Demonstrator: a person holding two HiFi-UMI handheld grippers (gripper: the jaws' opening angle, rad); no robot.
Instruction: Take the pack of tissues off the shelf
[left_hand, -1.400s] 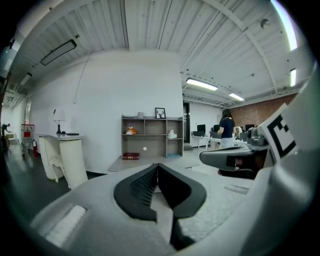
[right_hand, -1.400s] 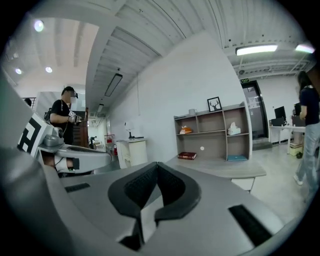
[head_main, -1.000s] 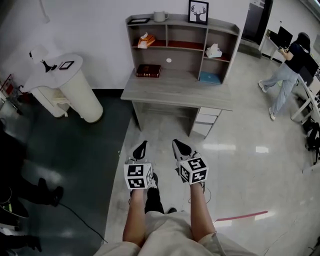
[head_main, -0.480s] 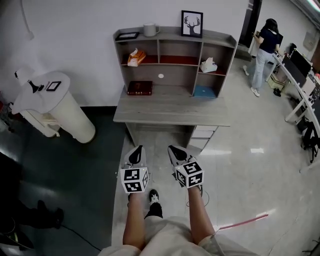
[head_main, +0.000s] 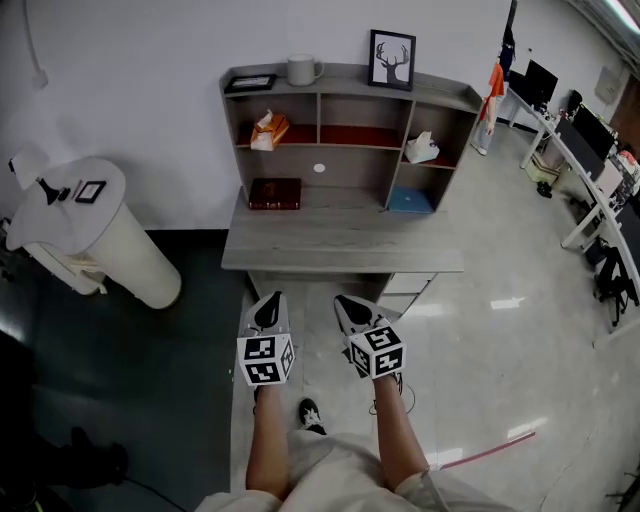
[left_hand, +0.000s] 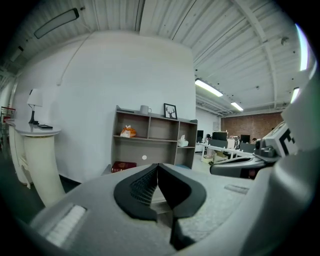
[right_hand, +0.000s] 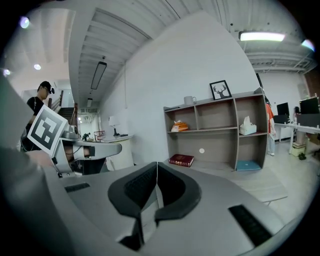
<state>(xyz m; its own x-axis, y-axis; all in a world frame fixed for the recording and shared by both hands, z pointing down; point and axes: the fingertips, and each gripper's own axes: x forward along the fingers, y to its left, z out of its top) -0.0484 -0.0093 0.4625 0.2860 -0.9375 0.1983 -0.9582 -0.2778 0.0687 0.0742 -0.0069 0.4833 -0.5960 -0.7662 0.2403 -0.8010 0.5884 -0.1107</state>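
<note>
An orange pack of tissues (head_main: 267, 130) lies on the upper left shelf of the grey desk hutch (head_main: 345, 122). A white pack of tissues (head_main: 421, 149) stands on the right shelf. Both also show in the left gripper view, orange pack (left_hand: 128, 132) and white pack (left_hand: 182, 141), and in the right gripper view, orange pack (right_hand: 179, 126) and white pack (right_hand: 247, 127). My left gripper (head_main: 268, 302) and right gripper (head_main: 343, 302) hover side by side in front of the desk's near edge, well short of the shelves. Both are shut with nothing between the jaws.
On the desk top (head_main: 340, 245) lie a red book (head_main: 275, 193) and a blue book (head_main: 410, 201). A mug (head_main: 302, 69) and a deer picture (head_main: 392, 60) stand on top of the hutch. A white round pedestal (head_main: 95, 245) stands at the left, office desks (head_main: 590, 170) at the right.
The desk has shifted toward the middle of the head view. The person at the far right has gone out of view. Both grippers stay shut, side by side.
</note>
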